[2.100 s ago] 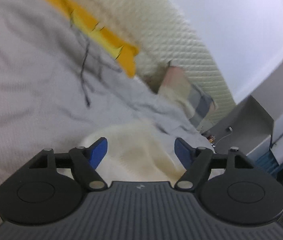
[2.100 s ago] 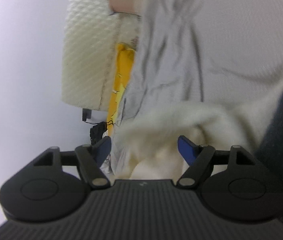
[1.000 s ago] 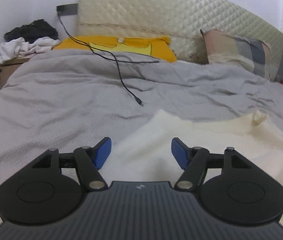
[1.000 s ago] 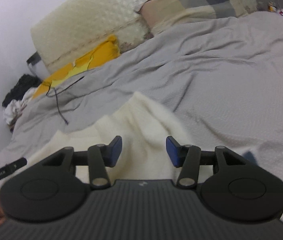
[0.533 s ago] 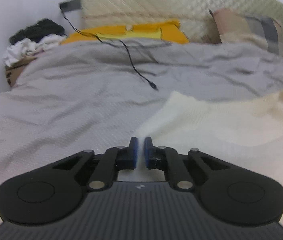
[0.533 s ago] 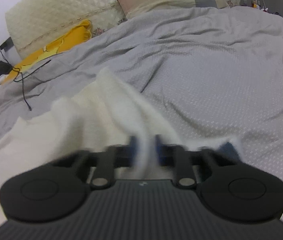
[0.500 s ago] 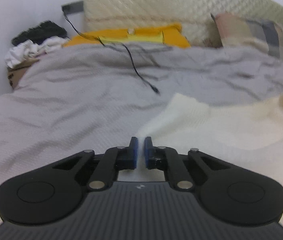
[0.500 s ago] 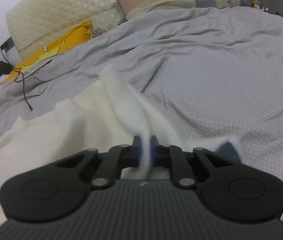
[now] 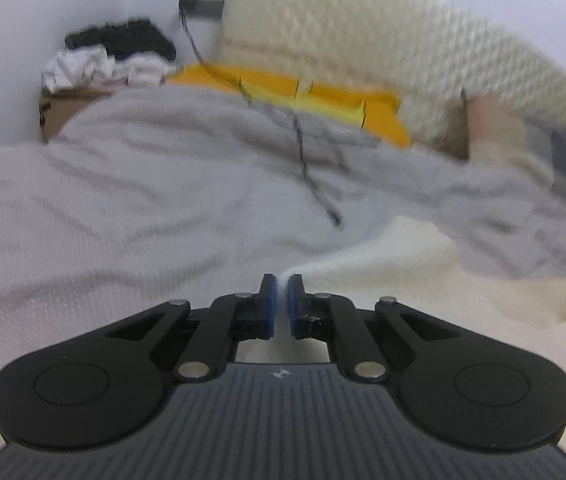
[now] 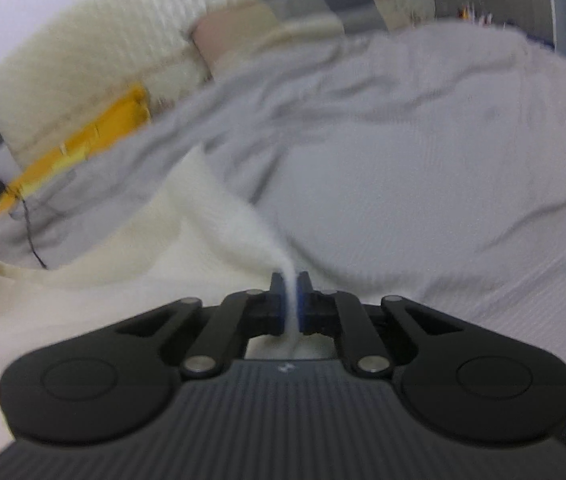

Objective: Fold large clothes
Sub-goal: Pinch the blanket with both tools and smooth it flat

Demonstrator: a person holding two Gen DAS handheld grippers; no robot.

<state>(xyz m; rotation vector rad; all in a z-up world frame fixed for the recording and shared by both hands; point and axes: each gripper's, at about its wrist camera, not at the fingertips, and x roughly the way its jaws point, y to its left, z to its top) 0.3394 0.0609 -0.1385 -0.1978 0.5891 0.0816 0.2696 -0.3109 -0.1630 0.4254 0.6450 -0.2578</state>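
— What's different from a second ago?

— Both sets of jaws were standing wide over the cream-coloured knitted garment (image 9: 423, 280) then. Now the left gripper (image 9: 281, 308) is pinched together on a thin edge of that knit, and the right gripper (image 10: 291, 304) is clamped on another edge of it, with a ridge of fabric (image 10: 259, 236) drawn up taut into its blue pads (image 10: 302, 300).

— So both have a hold?

— Yes, cloth shows between the pads in each wrist view. The garment itself lies spread on the grey textured bedspread (image 9: 123, 208), near the foot of the bed, with the black charging cable (image 9: 311, 172) trailing across the cover just beyond it.

— And for the fold?

— I'd judge the grasp stage is done — two edges secured, one per hand. Next comes lifting or dragging them together to lay one part over another. The views are blurred, so I can't say which corners or hems are held.

— Any risk?

— Loose knit stretches; an uneven pull could skew the fold. The yellow pillow (image 9: 323, 96) and the quilted cream headboard (image 9: 363, 32) are well clear.
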